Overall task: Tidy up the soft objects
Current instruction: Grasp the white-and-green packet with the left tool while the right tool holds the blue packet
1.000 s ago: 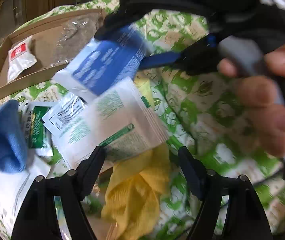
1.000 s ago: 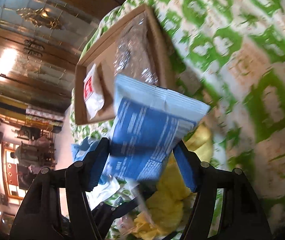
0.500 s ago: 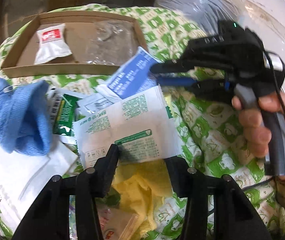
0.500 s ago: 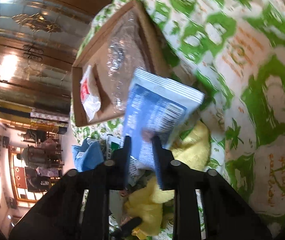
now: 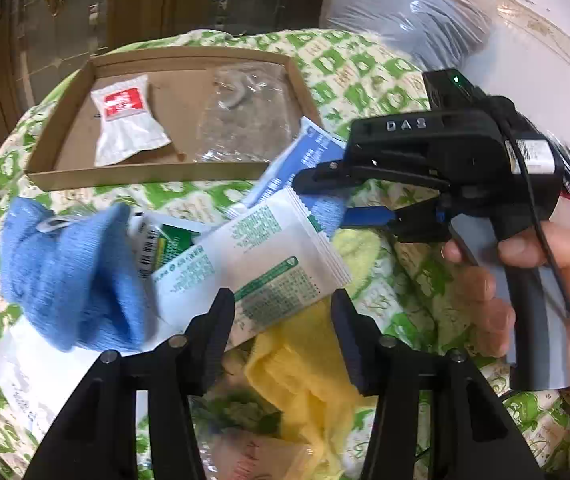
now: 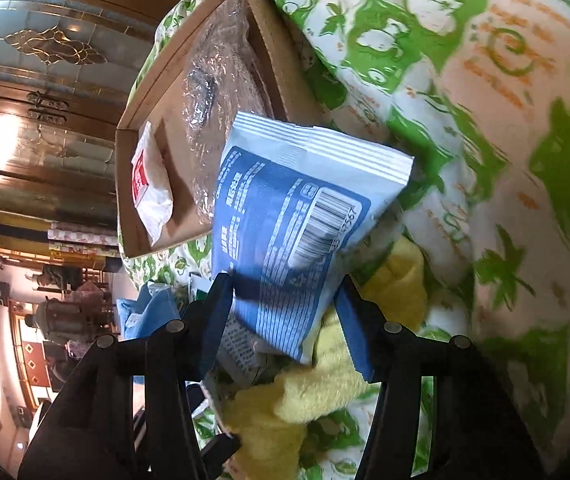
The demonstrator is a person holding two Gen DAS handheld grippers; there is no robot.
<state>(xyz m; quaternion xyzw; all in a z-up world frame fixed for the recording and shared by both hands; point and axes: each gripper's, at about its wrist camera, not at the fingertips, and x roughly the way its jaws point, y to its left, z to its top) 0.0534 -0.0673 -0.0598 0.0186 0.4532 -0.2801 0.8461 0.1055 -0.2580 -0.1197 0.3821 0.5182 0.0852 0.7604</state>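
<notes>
A blue and white packet [image 6: 285,224] lies between the fingers of my right gripper [image 6: 285,312], whose jaws stand open around it; it also shows in the left wrist view [image 5: 305,160] beside the cardboard tray [image 5: 145,174]. My left gripper [image 5: 281,336] is open above a white and green packet [image 5: 261,256] and a yellow cloth [image 5: 309,376]. A blue cloth [image 5: 69,276] lies at the left. The tray holds a white packet with a red label [image 5: 125,120] and a clear plastic bag [image 5: 241,116].
Everything rests on a green and white patterned cover [image 5: 365,68]. More white packets [image 5: 25,372] lie at the lower left. A plastic-wrapped grey bundle [image 5: 405,12] sits behind. Wooden cabinets with glass [image 6: 25,80] stand beyond the tray.
My right gripper was shut on the blue packet half a second ago and now stands open around it. The left gripper has pulled back, showing more of the tray.
</notes>
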